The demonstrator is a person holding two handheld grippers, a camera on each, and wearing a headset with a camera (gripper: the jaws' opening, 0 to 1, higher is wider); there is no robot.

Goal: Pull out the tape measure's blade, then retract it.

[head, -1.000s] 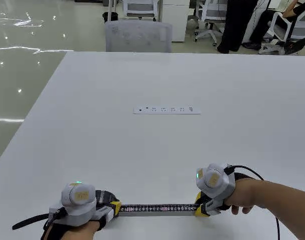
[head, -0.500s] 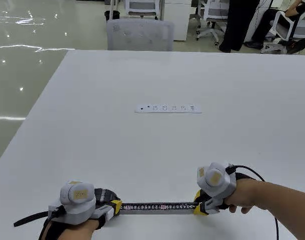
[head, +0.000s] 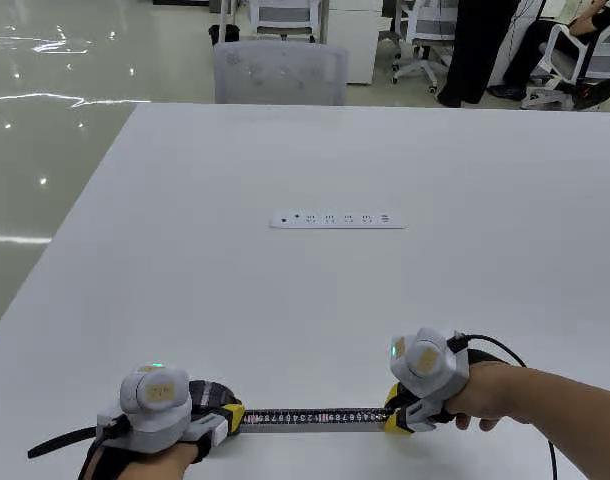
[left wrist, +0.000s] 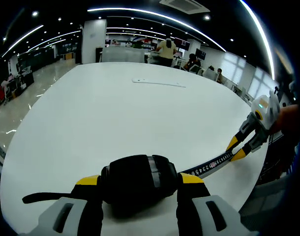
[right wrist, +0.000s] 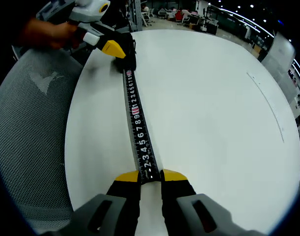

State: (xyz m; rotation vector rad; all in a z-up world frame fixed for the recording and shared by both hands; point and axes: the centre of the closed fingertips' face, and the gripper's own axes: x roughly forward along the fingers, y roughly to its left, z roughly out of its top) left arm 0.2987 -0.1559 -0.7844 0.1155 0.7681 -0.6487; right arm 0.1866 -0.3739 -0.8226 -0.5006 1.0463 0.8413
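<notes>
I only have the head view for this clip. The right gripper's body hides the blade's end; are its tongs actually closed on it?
Observer: Yes. In the right gripper view the right tongs pinch the blade between their yellow tips, near the printed 2.
Operator: And the case?
Observer: The left gripper view shows the black case clamped between the left tongs, one yellow tip on each side.
Operator: Anything beside the table?
Observer: A grey mesh chair sits beside the table edge, alongside the blade.
</notes>
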